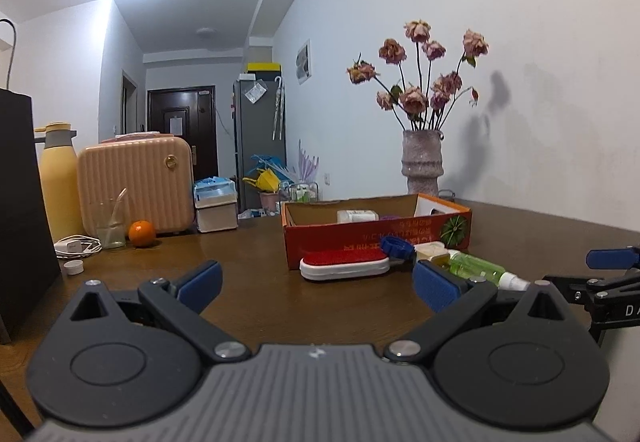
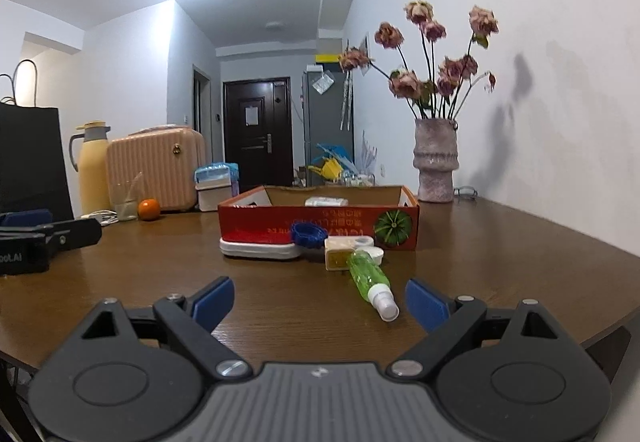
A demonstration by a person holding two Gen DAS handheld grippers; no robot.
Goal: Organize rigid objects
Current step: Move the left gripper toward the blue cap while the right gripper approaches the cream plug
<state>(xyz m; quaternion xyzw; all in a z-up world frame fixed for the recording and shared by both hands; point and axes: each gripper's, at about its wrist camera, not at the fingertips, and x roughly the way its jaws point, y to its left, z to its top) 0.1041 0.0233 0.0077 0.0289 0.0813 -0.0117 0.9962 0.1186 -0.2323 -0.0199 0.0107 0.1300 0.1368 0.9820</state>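
Brown wood table (image 2: 500, 242) beside a white wall (image 2: 540, 62); both grippers' fingers (image 1: 200, 284) (image 2: 212, 300) spread wide, holding nothing.

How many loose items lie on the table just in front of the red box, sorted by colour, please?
Red and white: 1, the brush
Blue: 1, the cap
Cream: 1, the small box
Green: 1, the spray bottle
White: 1, the round lid
Total: 5
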